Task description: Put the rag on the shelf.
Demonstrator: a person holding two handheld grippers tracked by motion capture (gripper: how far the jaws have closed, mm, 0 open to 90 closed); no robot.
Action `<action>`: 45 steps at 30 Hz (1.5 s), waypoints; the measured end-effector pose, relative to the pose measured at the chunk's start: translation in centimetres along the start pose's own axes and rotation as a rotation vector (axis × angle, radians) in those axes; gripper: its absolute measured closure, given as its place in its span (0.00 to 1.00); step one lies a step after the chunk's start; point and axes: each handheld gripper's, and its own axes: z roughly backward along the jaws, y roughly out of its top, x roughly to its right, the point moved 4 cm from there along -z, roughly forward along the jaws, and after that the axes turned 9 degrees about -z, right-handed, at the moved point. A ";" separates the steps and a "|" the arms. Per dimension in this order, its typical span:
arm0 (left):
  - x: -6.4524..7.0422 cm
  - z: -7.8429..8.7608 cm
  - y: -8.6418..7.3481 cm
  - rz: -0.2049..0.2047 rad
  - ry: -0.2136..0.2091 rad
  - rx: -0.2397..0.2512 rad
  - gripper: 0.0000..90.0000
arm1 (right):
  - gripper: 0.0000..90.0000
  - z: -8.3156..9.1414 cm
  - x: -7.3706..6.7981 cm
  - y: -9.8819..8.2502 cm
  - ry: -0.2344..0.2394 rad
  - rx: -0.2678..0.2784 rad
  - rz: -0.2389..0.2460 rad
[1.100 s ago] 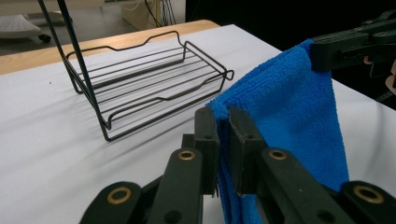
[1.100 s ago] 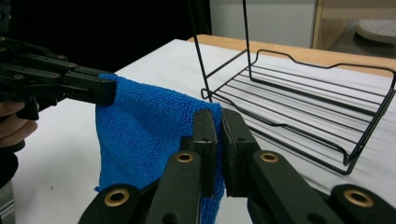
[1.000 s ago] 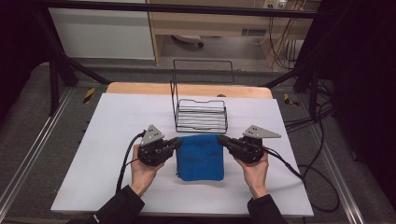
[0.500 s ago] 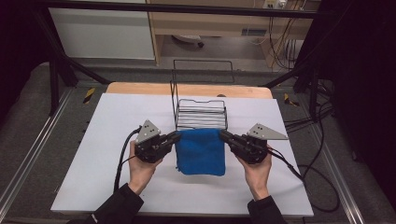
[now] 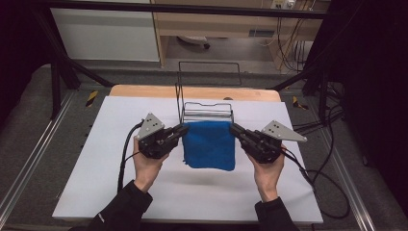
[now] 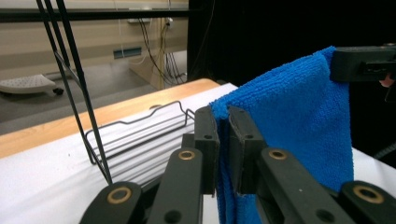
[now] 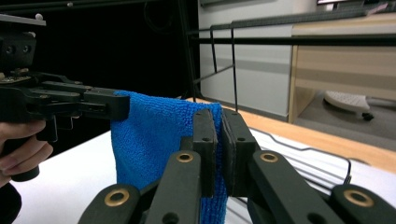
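I have the blue microfiber cloth (image 5: 210,144) clamped by its top corners in both grippers, left (image 5: 182,131) and right (image 5: 235,130); wire basket (image 5: 208,111) lies at twelve o'clock, just beyond.

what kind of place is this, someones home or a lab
Most likely a lab or recording workspace, not a home: a white-topped table ringed by black frame struts, loose cables on the floor, and camera-fitted tongs holding a blue cloth before a wire rack.
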 end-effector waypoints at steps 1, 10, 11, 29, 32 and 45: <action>-0.1 0.0 0.1 -0.001 0.002 0.005 0.92 | 0.95 0.0 -0.1 0.2 0.000 0.006 0.000; -0.7 -0.1 1.8 -0.013 0.017 0.036 0.92 | 0.95 -0.2 -0.5 2.1 -0.009 0.048 0.039; -0.8 -0.1 2.0 -0.013 0.017 0.039 0.92 | 0.95 -0.2 -0.6 2.3 -0.010 0.052 0.041; -1.9 -0.1 5.7 -0.009 0.053 0.104 0.92 | 0.95 -0.5 -1.5 6.2 -0.022 0.137 0.077; -2.2 0.0 6.2 -0.012 0.059 0.112 0.92 | 0.95 -0.7 -1.6 6.7 -0.025 0.147 0.078; -3.2 0.3 9.2 -0.022 0.089 0.160 0.92 | 0.95 -1.5 -1.7 9.2 -0.036 0.195 0.075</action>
